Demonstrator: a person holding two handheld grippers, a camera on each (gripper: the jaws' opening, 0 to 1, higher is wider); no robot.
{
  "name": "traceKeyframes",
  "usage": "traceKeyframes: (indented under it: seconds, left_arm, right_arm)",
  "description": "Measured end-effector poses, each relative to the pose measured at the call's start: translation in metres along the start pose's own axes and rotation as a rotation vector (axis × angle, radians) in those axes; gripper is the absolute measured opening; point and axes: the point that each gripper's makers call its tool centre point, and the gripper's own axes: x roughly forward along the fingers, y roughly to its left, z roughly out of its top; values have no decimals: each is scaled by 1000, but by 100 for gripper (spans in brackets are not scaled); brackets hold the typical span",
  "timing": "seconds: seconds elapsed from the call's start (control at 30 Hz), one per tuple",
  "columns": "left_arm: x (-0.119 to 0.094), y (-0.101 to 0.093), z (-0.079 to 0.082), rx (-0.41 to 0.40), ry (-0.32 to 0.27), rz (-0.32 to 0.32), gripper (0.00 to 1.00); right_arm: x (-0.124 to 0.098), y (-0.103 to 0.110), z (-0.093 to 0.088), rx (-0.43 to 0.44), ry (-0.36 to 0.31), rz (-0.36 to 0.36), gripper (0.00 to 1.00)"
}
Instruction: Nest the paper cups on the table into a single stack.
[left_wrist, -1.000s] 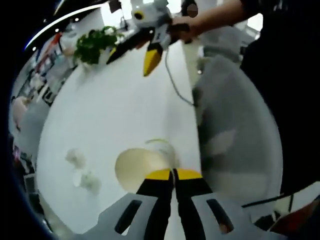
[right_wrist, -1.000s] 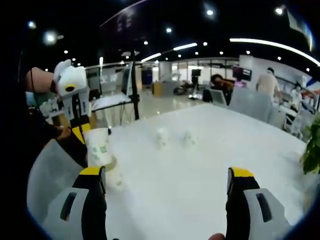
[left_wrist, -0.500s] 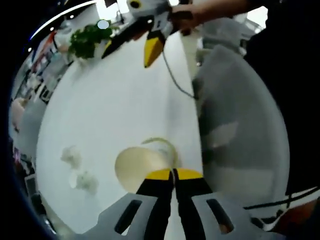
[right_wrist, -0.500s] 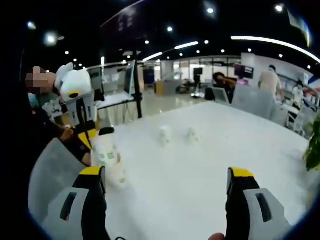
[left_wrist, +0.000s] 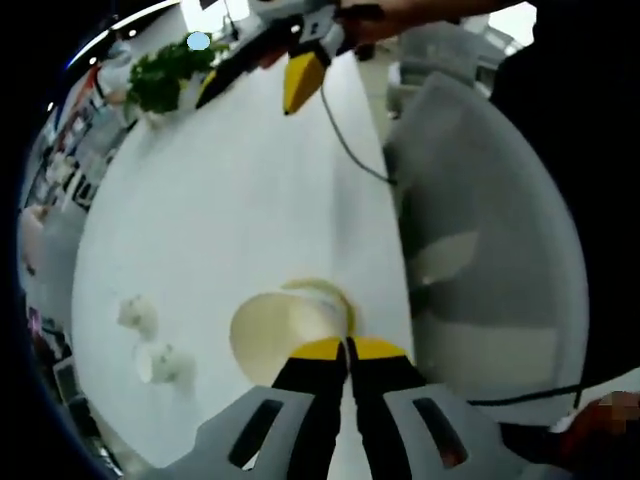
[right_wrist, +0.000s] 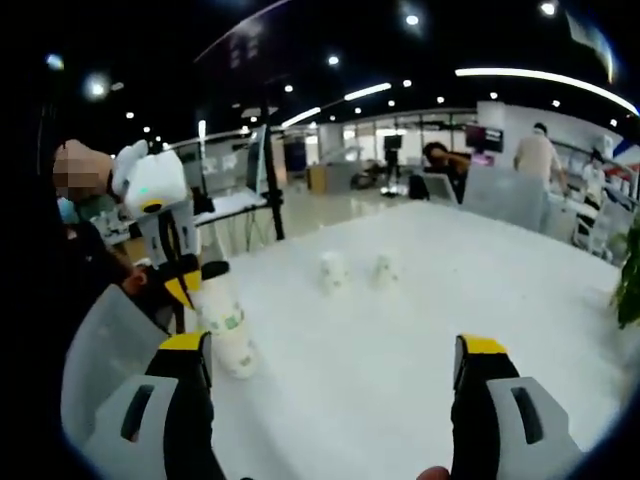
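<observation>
Left tool (left_wrist: 347, 350): jaws closed on rim of paper cup (left_wrist: 285, 330), held over another cup on white surface (left_wrist: 220, 200). Right tool (right_wrist: 335, 365): wide open, empty. Two cups (right_wrist: 332, 270) stand well apart. Judged light, crushable; grip the rim gently.

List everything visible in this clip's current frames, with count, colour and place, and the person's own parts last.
Paper cup stack: one, white with green print, near the table's edge, topmost cup held by the left tool.
Paper cups: two, white, standing apart farther along the table, the second at.
Table: one, white, long.
Chair: one, grey, beside the table.
Plant: one, green, at the table's far end.
Cable: one, grey, trailing over the table's edge.
Left tool: yellow tips, shut on the cup's rim.
Right tool: yellow tips, open, empty.
</observation>
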Motion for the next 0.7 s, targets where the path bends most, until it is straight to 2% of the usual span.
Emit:
traceKeyframes:
  seconds: [0.13,0.2,0.3,0.37,0.4,0.6,0.63,0.67,0.7]
  left_arm:
    - [3,-2,3,-1,-15,-22,0]
    - [4,-1,3,0,-19,-13,1]
    - [5,0,4,57,-33,1,2]
    - [6,0,3,32,-34,-4,3]
    - [7,-2,2,-21,-39,-16,3]
    - [5,-5,1,-38,-60,-19,4]
    - [4,-5,2,-52,-70,-16,4]
    - [2,-5,8,-56,-120,-18,4]
    - [1,-4,7,-67,-127,-10,5]
  right_arm:
    - [-1,-2,-2,-6,8,-1,99]
    - [-1,0,-3,12,4,2,99]
    - [-1,2,-3,18,-1,4,99]
    - [-3,3,-6,17,5,4,99]
    - [-3,3,-6,18,5,4,99]
    - [-6,3,-8,24,4,1,99]
    - [-6,3,-8,25,4,1,98]
    - [-6,3,-7,27,3,2,98]
    - [-6,3,-7,28,2,2,98]
